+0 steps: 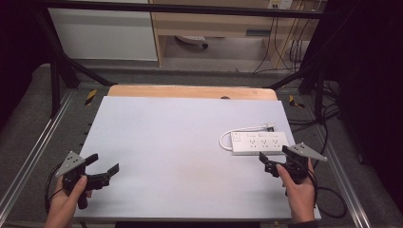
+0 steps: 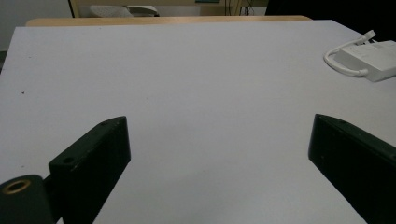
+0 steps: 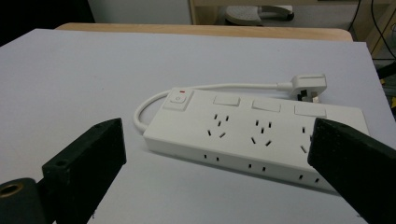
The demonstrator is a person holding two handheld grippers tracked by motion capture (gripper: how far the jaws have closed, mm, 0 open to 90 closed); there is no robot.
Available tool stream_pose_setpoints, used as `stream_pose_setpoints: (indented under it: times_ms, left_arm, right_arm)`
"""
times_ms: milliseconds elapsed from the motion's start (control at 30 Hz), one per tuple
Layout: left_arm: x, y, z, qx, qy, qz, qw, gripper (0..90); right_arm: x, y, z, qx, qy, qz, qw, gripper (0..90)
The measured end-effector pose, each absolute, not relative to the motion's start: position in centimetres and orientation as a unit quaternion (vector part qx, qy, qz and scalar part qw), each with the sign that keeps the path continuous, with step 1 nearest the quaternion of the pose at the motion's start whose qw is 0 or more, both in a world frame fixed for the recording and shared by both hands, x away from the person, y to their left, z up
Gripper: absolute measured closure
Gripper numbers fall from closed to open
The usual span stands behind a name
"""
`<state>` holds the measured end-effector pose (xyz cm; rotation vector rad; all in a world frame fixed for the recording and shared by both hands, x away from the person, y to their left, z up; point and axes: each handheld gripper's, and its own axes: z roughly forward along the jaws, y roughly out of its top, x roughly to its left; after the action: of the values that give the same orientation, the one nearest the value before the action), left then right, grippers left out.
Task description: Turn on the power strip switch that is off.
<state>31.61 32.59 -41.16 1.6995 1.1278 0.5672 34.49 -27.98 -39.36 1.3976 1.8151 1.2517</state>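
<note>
A white power strip [image 1: 260, 143] lies on the right part of the pale grey table top [image 1: 171, 142], its short cable looping left and ending in a plug [image 1: 270, 126]. My right gripper [image 1: 274, 159] hovers just in front of the strip, open, nothing between its jaws. The right gripper view looks at the strip [image 3: 252, 133] with its switch [image 3: 180, 99], several sockets and its plug [image 3: 308, 87] through that open gripper [image 3: 217, 126]. My left gripper [image 1: 103, 164] is at the near left corner, open and empty. The left gripper view has this gripper [image 2: 219, 123] over bare table, the strip [image 2: 373, 58] far right.
A wooden edge [image 1: 190, 91] runs along the table's far side. Black frame bars [image 1: 57, 71] and metal rails [image 1: 28, 156] flank the table. Cables [image 1: 328, 190] trail on the floor at the right. A white cabinet [image 1: 104, 33] stands behind.
</note>
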Motion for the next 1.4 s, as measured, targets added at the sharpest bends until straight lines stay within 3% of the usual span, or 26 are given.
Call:
stream_pose_setpoints:
  times_ms: [767,1400]
  left_arm:
    - [31.7,32.5,-41.3,0.704,0.467,0.242,0.477,5.7]
    - [31.8,32.5,-41.4,0.707,0.469,0.244,0.470,5.8]
  right_arm:
    - [37.8,-27.0,-36.4,0.506,0.681,0.455,0.271,5.2]
    - [39.4,-27.5,-35.9,0.511,0.674,0.459,0.272,3.5]
